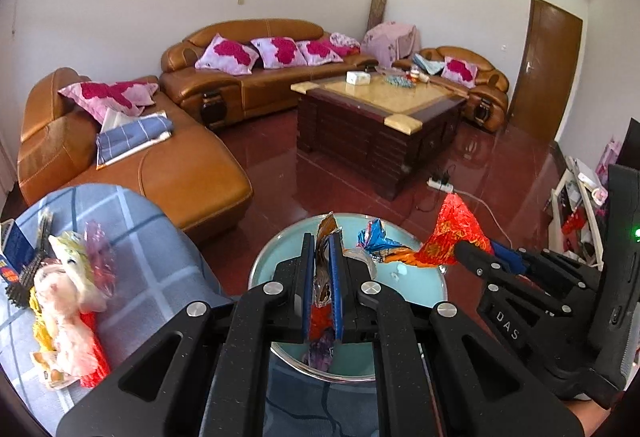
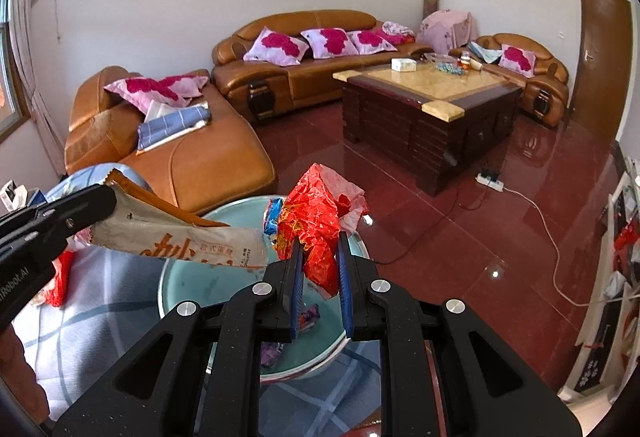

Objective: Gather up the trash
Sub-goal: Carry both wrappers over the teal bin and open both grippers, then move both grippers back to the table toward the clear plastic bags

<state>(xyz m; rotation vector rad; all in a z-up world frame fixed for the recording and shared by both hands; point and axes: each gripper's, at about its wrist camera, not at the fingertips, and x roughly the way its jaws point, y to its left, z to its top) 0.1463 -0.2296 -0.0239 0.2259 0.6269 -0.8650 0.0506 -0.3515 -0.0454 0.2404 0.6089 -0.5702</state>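
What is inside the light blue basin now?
Inside the light blue basin lie a blue-orange wrapper, a purple wrapper and small white scraps. The grippers cover much of its bottom.

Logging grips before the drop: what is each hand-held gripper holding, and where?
Left hand-held gripper pinches the tan snack packet by one end; right hand-held gripper pinches the red wrapper at its lower part.

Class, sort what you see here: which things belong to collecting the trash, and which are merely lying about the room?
Belong to the job:
- left gripper, shut on beige wrapper
- right gripper, shut on red wrapper
- teal basin

Lying about:
- sofa cushions
- coffee table
- power strip
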